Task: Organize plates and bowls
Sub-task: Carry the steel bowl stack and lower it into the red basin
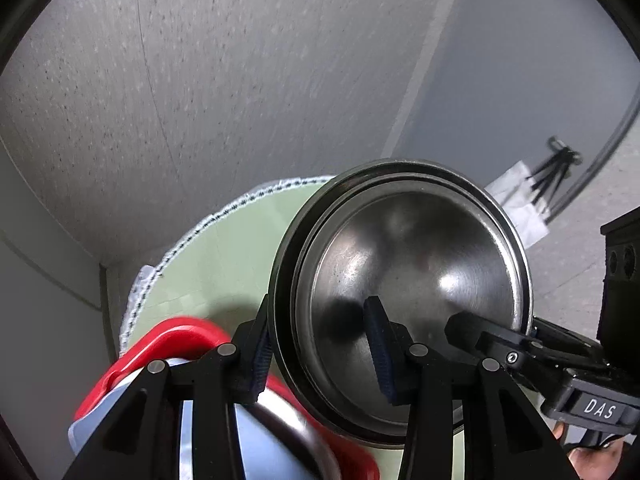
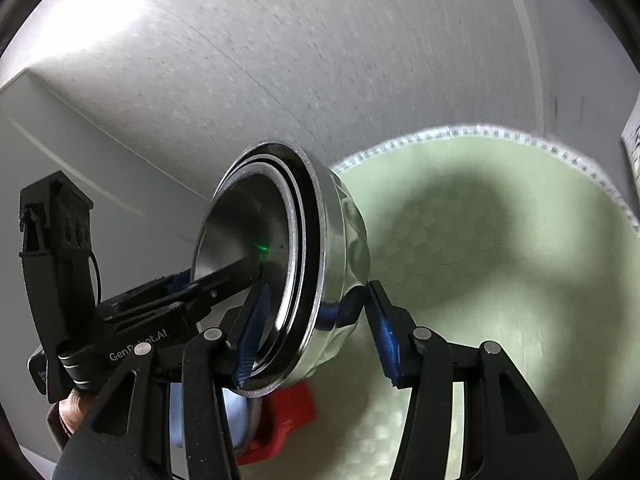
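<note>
A stack of nested steel bowls [image 1: 404, 280] is tilted on its side and held up off a green mat [image 1: 224, 248]. My left gripper [image 1: 320, 352] straddles the stack's rim, one finger outside, one inside the bowl, but the jaws look wide and not pressed on it. My right gripper [image 2: 316, 328] also straddles the rim of the bowls [image 2: 280, 240], with its left pad at the rim and its right pad off the outer wall. Each gripper shows in the other's view, the right one [image 1: 496, 340] and the left one [image 2: 224, 280] both reaching into the bowl.
A red tray [image 1: 160, 352] with a pale blue plate [image 1: 248, 440] and a steel rim in it lies below the grippers on the mat, also seen in the right wrist view [image 2: 288, 416]. A grey wall stands behind. Cables and white paper [image 1: 524, 208] lie at the right.
</note>
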Tool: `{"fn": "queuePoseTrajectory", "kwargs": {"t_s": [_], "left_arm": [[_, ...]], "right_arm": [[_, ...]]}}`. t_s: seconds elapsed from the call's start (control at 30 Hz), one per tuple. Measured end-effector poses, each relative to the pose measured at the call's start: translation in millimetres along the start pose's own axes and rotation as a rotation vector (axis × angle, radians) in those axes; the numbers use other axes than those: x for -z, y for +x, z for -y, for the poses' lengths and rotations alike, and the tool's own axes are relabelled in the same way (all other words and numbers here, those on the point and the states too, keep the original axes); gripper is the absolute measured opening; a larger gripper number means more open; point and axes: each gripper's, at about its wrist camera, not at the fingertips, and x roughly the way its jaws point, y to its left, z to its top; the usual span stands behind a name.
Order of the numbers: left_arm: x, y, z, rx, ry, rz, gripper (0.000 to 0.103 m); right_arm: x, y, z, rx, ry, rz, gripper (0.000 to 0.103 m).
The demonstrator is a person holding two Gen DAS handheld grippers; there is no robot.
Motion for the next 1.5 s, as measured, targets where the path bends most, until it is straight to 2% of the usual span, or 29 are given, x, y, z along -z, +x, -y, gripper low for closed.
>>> {"fn": "queuePoseTrajectory", "kwargs": {"t_s": [0.13,0.27,0.5,0.63,0.87,1.03,1.1,1.23,1.33,1.4,1.47,1.5], "left_arm": [[25,-50,-15,-0.014,0.019,0.046,0.039],[56,-81,-42,-0.040,0.014,0.061,0.039],[118,-113,-86,-0.104,-0.024,0.030,0.039],[144,-114,-105,-0.114,-0.066,-0.009,0.039],[159,-87,-116,-0.124,-0.095,-0.086,0.039],[155,-67,-119,-0.116,-0.100,-0.116,0.040],[146,-61,-124,-0.105,-0.112,-0.118,0.040],[139,-50,-133,-0.113,-0.126,-0.128,0.040],[136,-54,-137,-0.092,-0.152,-0.114,0.047],[135,-62,-137,-0.094,-0.159,-0.086,0.063],[138,-72,-137,-0.090,-0.156,-0.062,0.071],[140,-77,-137,-0.087,-0.154,-0.054,0.071]], "right_arm": [[15,-15,-36,-0.006,-0.020,0.034,0.050],[32,-13,-65,-0.016,-0.046,0.029,0.050],[67,26,-107,-0.060,-0.065,-0.059,0.050],[77,55,-113,-0.060,-0.056,-0.118,0.050],[70,112,-115,0.008,-0.033,-0.206,0.052],[58,132,-105,0.057,-0.020,-0.230,0.054],[61,137,-114,0.065,-0.026,-0.230,0.055],[74,149,-127,0.073,-0.045,-0.240,0.067],[84,133,-122,0.083,-0.048,-0.241,0.073],[80,127,-124,0.090,-0.052,-0.227,0.080],[78,121,-127,0.103,-0.061,-0.210,0.085],[78,115,-130,0.099,-0.069,-0.198,0.085]]}}
